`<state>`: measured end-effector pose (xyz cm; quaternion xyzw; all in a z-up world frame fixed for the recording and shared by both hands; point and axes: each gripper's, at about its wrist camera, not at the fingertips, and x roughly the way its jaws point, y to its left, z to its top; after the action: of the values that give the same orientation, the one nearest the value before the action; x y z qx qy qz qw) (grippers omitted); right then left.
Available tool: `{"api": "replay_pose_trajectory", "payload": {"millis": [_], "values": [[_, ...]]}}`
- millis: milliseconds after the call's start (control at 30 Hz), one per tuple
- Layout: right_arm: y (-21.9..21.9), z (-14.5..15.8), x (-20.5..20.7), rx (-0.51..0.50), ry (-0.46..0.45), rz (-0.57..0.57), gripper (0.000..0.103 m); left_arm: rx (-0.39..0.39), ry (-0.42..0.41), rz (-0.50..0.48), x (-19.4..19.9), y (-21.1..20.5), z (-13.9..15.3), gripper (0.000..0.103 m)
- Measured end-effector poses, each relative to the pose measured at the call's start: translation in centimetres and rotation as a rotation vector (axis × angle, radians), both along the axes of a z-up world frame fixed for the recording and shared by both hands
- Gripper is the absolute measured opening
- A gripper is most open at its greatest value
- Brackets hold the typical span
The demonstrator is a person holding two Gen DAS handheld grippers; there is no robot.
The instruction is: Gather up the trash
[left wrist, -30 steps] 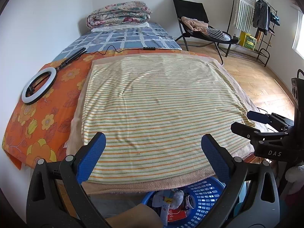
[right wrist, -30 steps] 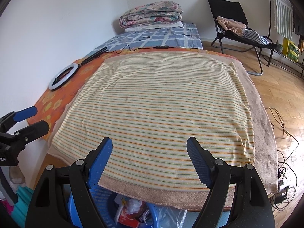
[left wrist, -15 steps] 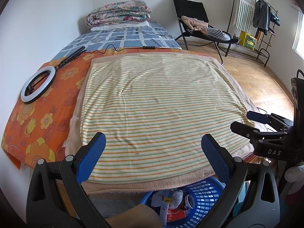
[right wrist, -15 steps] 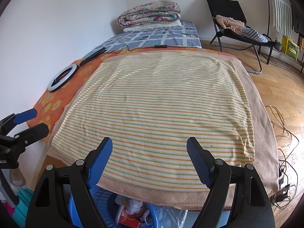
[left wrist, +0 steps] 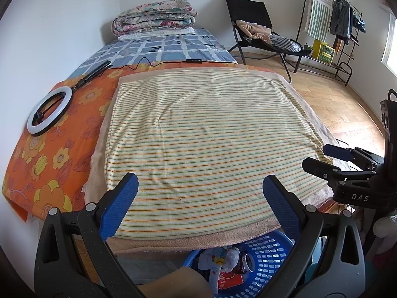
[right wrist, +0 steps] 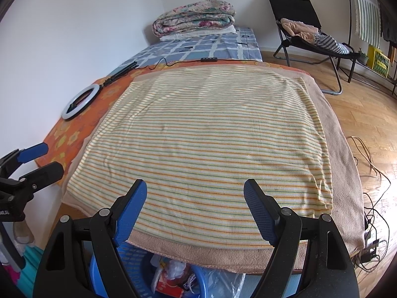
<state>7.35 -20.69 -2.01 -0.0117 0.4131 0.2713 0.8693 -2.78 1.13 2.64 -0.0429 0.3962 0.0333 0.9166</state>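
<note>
A blue plastic basket (left wrist: pixel 263 260) sits on the floor below the bed's near edge, with several pieces of trash (left wrist: pixel 223 265) in it: wrappers and a crumpled white bag. It also shows in the right wrist view (right wrist: pixel 198 285) with the trash (right wrist: pixel 173 273). My left gripper (left wrist: pixel 199 188) is open and empty above the basket, over the near edge of the striped towel (left wrist: pixel 198 129). My right gripper (right wrist: pixel 194 196) is open and empty, beside it on the right. Each gripper shows in the other's view, the right one (left wrist: pixel 330 159) and the left one (right wrist: pixel 37 159).
The striped towel lies over a beige blanket (right wrist: pixel 342 154) on the bed. A ring light (left wrist: pixel 48 114) with its cable lies on the orange flowered sheet (left wrist: pixel 49 159). Folded quilts (left wrist: pixel 153 17) sit at the head. A black chair (left wrist: pixel 255 32), clothes rack (left wrist: pixel 340 22) and floor cables (right wrist: pixel 372 211) stand right.
Both grippers stay open and almost still. The views drift very slightly; nothing was picked up or let go.
</note>
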Motion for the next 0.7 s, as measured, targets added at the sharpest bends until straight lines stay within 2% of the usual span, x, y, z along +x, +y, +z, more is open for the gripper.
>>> {"api": "replay_pose_trajectory", "payload": {"millis": [700], "values": [[-0.01,-0.09,-0.34,-0.002,0.004,0.003,0.08,0.002,0.004,0.0,0.05,-0.04,-0.1,0.102]]}}
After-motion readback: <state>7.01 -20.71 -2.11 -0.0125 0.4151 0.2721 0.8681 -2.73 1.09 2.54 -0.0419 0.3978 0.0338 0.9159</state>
